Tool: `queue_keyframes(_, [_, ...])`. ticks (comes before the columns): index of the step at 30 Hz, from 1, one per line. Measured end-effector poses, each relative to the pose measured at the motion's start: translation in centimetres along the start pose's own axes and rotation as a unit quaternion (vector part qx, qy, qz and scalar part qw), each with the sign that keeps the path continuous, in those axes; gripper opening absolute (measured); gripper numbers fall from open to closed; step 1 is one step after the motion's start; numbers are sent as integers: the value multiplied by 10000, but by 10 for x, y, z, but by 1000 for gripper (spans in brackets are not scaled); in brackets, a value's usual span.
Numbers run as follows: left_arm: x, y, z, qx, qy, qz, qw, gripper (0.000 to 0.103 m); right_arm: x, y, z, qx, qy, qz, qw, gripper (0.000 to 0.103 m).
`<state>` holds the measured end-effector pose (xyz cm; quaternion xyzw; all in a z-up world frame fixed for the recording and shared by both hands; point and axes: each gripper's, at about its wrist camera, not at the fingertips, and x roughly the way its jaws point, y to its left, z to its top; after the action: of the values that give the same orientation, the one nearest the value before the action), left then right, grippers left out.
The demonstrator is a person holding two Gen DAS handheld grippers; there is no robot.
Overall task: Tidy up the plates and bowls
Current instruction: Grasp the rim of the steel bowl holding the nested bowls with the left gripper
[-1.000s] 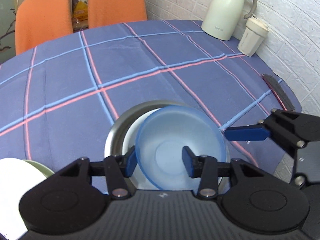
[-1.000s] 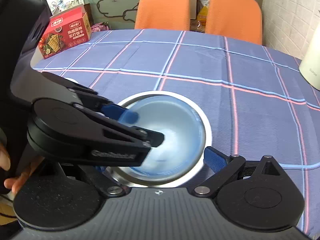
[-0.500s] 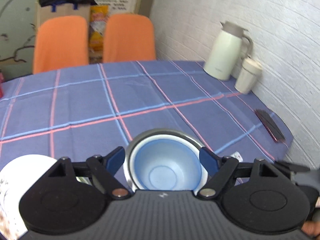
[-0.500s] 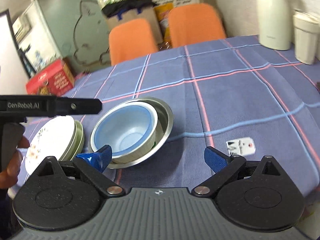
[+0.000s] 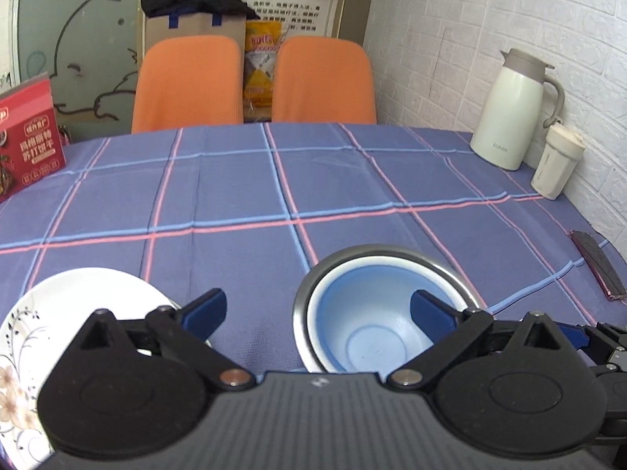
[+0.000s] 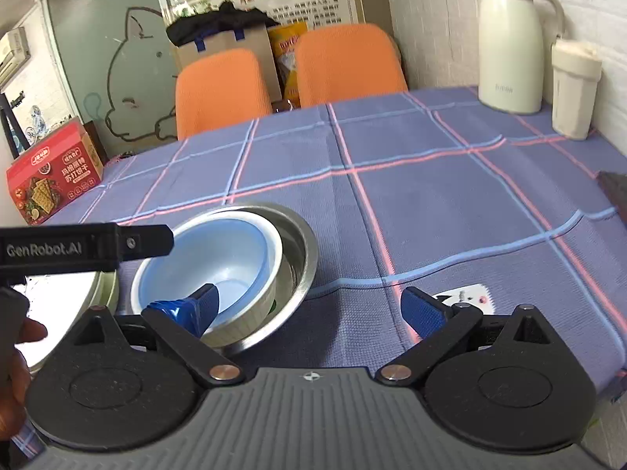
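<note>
A light blue bowl [image 5: 364,325] [image 6: 219,262] sits nested in a white bowl, and both rest inside a steel bowl [image 5: 376,254] [image 6: 301,250] near the table's front edge. To their left lies a white flowered plate [image 5: 74,309] on a green dish [image 6: 107,288]. My left gripper [image 5: 317,311] is open, above and behind the bowls, holding nothing. My right gripper [image 6: 309,305] is open too, pulled back to the right of the stack. The left gripper's body crosses the right wrist view at the left.
A cream thermos jug [image 5: 513,113] and lidded cup [image 5: 556,162] stand by the brick wall at right. A dark phone-like item [image 5: 597,270] lies near the right edge. A red cracker box [image 5: 27,141] is at far left. Two orange chairs [image 5: 188,82] stand behind the table.
My left gripper let go of the blue bowl, which now rests nested in the stack. Both grippers opened wide and drew back and up from the bowls.
</note>
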<state>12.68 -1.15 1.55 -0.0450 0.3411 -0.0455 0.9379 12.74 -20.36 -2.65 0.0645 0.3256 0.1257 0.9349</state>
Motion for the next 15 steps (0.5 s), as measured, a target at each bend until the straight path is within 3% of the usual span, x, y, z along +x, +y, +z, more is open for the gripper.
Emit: queue_keyframes(15, [23,7,8,-21,184,110,9998,99,19,10,10,-75,150,-34,9999,87])
